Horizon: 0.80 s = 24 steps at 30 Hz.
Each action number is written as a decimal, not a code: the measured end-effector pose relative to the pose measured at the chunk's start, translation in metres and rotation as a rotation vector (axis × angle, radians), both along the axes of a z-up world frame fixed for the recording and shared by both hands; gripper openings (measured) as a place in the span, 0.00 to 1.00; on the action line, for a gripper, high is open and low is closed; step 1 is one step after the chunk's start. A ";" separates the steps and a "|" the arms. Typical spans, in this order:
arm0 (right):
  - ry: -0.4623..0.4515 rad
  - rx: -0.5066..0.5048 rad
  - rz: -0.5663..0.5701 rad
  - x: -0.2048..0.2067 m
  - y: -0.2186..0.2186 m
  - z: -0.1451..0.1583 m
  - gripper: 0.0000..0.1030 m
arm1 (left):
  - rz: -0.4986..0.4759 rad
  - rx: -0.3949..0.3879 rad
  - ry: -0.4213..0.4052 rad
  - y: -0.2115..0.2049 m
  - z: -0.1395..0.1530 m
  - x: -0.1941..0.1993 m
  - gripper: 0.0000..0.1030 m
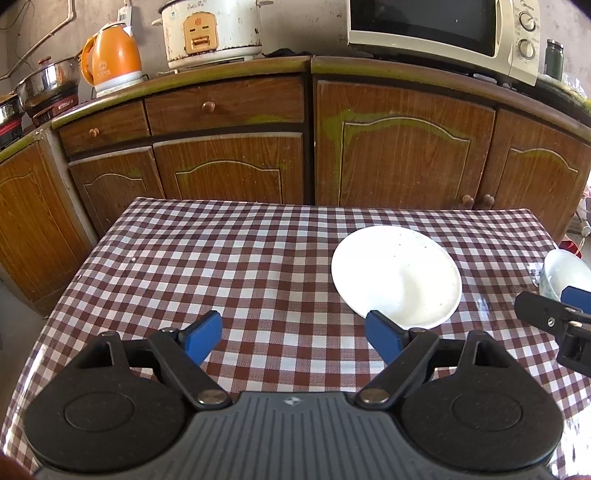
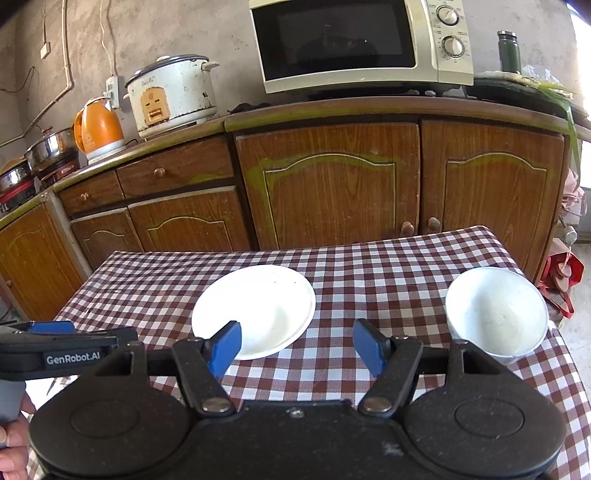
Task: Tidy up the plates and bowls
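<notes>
A white plate (image 1: 397,275) lies on the checked tablecloth (image 1: 221,258), ahead and right of my left gripper (image 1: 293,336). That gripper is open over bare cloth, its right pad at the plate's near rim. A white bowl (image 1: 565,273) stands at the table's right edge. In the right wrist view the plate (image 2: 258,306) is ahead on the left and the bowl (image 2: 496,310) ahead on the right. My right gripper (image 2: 297,345) is open between them, nothing in its jaws. The left gripper (image 2: 51,341) shows at the left edge there.
Wooden cabinets (image 1: 402,147) run along behind the table. On their counter stand a microwave (image 1: 443,29), a rice cooker (image 1: 210,33), an orange kettle (image 1: 110,59) and steel pots (image 1: 48,81). A hand (image 2: 14,443) holds the left gripper's handle. A red bag (image 2: 561,273) lies right of the table.
</notes>
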State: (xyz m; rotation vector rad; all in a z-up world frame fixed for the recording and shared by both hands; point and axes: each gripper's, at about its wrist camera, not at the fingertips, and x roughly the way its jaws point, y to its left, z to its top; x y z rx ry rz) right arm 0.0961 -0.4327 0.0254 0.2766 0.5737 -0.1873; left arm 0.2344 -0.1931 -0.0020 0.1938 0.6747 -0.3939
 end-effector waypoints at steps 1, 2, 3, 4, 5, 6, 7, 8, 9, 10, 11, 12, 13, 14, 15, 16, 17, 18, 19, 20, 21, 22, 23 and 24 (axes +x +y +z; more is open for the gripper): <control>0.001 0.000 0.003 0.002 0.000 -0.001 0.77 | -0.003 0.003 -0.002 -0.001 -0.001 0.002 0.84; 0.004 -0.001 0.005 0.005 0.000 -0.003 0.77 | -0.004 0.008 -0.002 -0.002 -0.003 0.003 0.84; 0.006 0.000 0.006 0.007 0.000 -0.004 0.77 | -0.003 0.011 -0.002 -0.003 -0.004 0.004 0.84; 0.008 0.002 0.007 0.009 0.000 -0.006 0.77 | -0.002 0.010 0.000 -0.003 -0.005 0.007 0.84; 0.011 0.004 0.009 0.012 0.000 -0.007 0.77 | 0.000 0.008 0.002 -0.004 -0.006 0.009 0.84; 0.016 0.004 0.013 0.015 0.000 -0.009 0.77 | -0.001 0.008 0.004 -0.004 -0.007 0.012 0.84; 0.019 0.002 0.013 0.018 0.001 -0.011 0.77 | -0.002 0.009 0.003 -0.005 -0.009 0.014 0.84; 0.023 -0.002 0.010 0.022 0.001 -0.012 0.77 | -0.002 0.013 -0.001 -0.007 -0.009 0.017 0.84; 0.029 -0.005 0.012 0.026 0.000 -0.014 0.77 | -0.005 0.017 -0.006 -0.009 -0.010 0.020 0.84; 0.036 -0.004 0.014 0.031 0.000 -0.017 0.77 | -0.010 0.018 -0.011 -0.011 -0.011 0.023 0.84; 0.042 -0.004 0.012 0.035 -0.001 -0.019 0.77 | -0.017 0.019 -0.014 -0.013 -0.013 0.026 0.84; 0.049 -0.004 0.010 0.039 -0.002 -0.022 0.77 | -0.018 0.026 -0.019 -0.015 -0.015 0.030 0.84; 0.054 -0.001 0.008 0.044 -0.003 -0.025 0.77 | -0.019 0.033 -0.024 -0.017 -0.017 0.033 0.84; 0.058 0.006 0.004 0.049 -0.005 -0.028 0.77 | -0.023 0.033 -0.028 -0.019 -0.019 0.036 0.84; 0.059 0.014 -0.001 0.052 -0.006 -0.030 0.77 | -0.029 0.030 -0.028 -0.021 -0.021 0.040 0.84; 0.059 0.026 -0.001 0.057 -0.008 -0.032 0.77 | -0.035 0.027 -0.023 -0.023 -0.023 0.044 0.84; 0.062 0.040 -0.003 0.062 -0.010 -0.036 0.77 | -0.041 0.025 -0.013 -0.026 -0.025 0.049 0.84; 0.068 0.046 -0.007 0.066 -0.011 -0.038 0.77 | -0.045 0.018 -0.006 -0.027 -0.028 0.054 0.84; 0.075 0.052 -0.011 0.071 -0.013 -0.042 0.77 | -0.047 0.012 -0.002 -0.028 -0.031 0.057 0.84; 0.078 0.049 -0.013 0.075 -0.014 -0.045 0.77 | -0.051 0.012 0.005 -0.030 -0.035 0.061 0.84; 0.079 0.042 -0.016 0.079 -0.014 -0.048 0.77 | -0.052 0.017 0.011 -0.032 -0.038 0.064 0.83; 0.085 0.040 -0.020 0.083 -0.015 -0.052 0.77 | -0.052 0.020 0.014 -0.035 -0.041 0.067 0.82; 0.095 0.044 -0.022 0.089 -0.016 -0.056 0.77 | -0.054 0.021 0.016 -0.037 -0.044 0.071 0.81; 0.100 0.051 -0.022 0.093 -0.017 -0.059 0.77 | -0.061 0.024 0.016 -0.041 -0.047 0.074 0.81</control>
